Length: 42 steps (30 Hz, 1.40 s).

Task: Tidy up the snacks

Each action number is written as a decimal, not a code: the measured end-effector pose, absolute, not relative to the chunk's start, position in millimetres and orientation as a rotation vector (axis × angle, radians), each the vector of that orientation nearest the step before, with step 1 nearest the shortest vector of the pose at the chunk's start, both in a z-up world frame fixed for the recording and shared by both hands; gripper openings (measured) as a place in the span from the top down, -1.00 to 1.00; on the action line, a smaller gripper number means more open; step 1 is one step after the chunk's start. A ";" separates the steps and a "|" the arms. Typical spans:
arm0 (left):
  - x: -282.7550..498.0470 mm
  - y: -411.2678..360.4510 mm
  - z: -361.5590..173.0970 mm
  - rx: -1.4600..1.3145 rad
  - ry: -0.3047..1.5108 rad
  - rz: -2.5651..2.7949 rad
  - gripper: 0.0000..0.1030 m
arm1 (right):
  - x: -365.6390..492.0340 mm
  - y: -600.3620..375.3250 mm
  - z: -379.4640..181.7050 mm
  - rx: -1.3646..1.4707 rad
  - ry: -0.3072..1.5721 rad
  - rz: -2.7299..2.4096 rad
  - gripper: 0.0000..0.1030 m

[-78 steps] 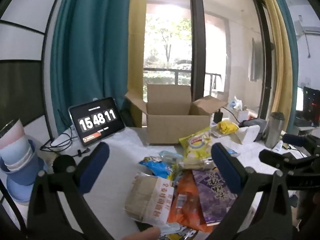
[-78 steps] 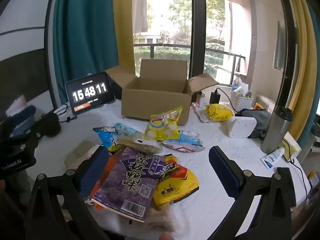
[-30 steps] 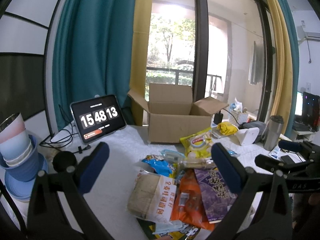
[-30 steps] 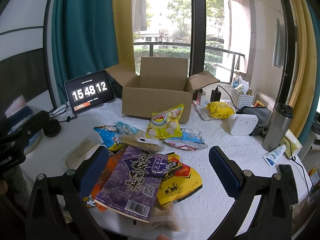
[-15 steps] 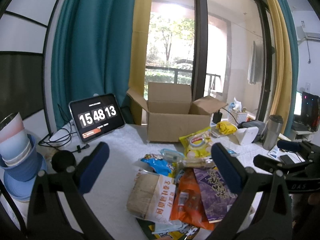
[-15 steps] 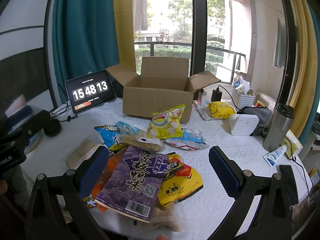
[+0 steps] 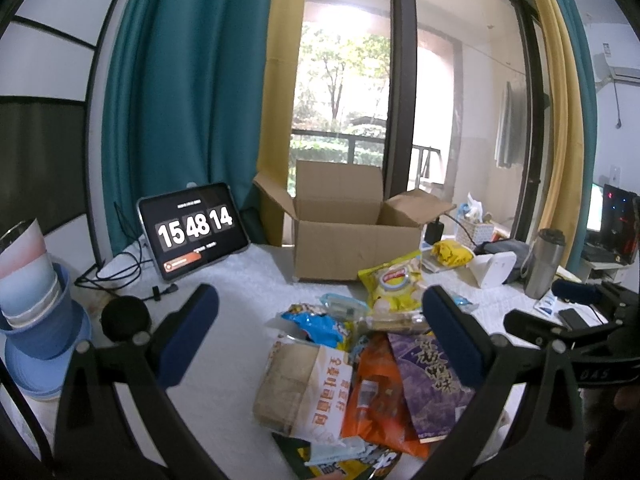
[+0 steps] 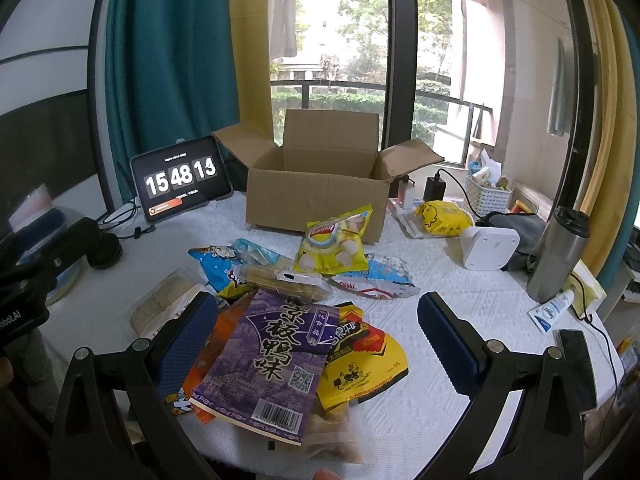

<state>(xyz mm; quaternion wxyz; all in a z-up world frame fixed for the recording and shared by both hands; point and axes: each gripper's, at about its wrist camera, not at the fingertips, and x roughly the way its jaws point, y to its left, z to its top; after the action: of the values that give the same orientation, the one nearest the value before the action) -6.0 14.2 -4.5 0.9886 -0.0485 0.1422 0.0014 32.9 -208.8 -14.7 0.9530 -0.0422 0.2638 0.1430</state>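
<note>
While the snack packets are lying in a loose heap just in front of the cardboard box (image 8: 316, 196), both claws are hovering above them, spread wide and holding nothing. The left claw (image 7: 320, 332) is hanging over the brown paper packet (image 7: 304, 384), and the right claw (image 8: 318, 332) is framing the purple packet (image 8: 276, 356), which is sitting on top of the heap on the side farthest from the box.

Judging by this, the first pick is only starting. The purple packet is looking like the sensible one to take, since nothing is lying on it; pinching it by an edge rather than the flat face should be keeping the slippery film from sliding, and lifting it straight up should be sparing the orange packet (image 8: 216, 344) and yellow packet (image 8: 360, 364) beneath it. The box is standing with its flaps open, so dropping in from above is looking easy.

I am counting roughly nine packets, some half buried, one box, one clock tablet (image 8: 180, 178) left of the box, and one metal flask (image 8: 560, 252) well to its right on the surface (image 8: 460, 304).
</note>
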 end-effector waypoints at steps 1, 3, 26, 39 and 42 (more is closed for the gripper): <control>-5.6 14.5 -5.4 -0.100 0.288 0.004 -0.99 | 32.9 -209.0 -15.1 -0.087 0.538 0.290 -0.99; -5.6 16.7 -8.7 -0.105 0.293 0.004 -0.99 | 33.3 -208.8 -16.9 -0.089 0.543 0.290 -0.99; 60.6 37.7 -92.2 -0.053 0.589 -0.030 -0.99 | 80.9 -174.6 -83.6 -0.114 0.799 0.333 -0.99; 100.7 22.6 -132.6 -0.001 0.784 -0.115 -0.99 | 118.6 -175.2 -121.7 0.000 0.955 0.347 -0.99; 102.2 22.3 -134.4 -0.006 0.795 -0.118 -0.99 | 123.3 -171.9 -125.7 -0.006 0.953 0.365 -0.99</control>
<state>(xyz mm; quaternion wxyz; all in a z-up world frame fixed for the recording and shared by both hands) 102.2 22.3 -134.4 0.9204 -0.0029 0.3867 -0.0575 123.3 -171.9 -125.7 0.8725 -0.0030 0.4563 0.1746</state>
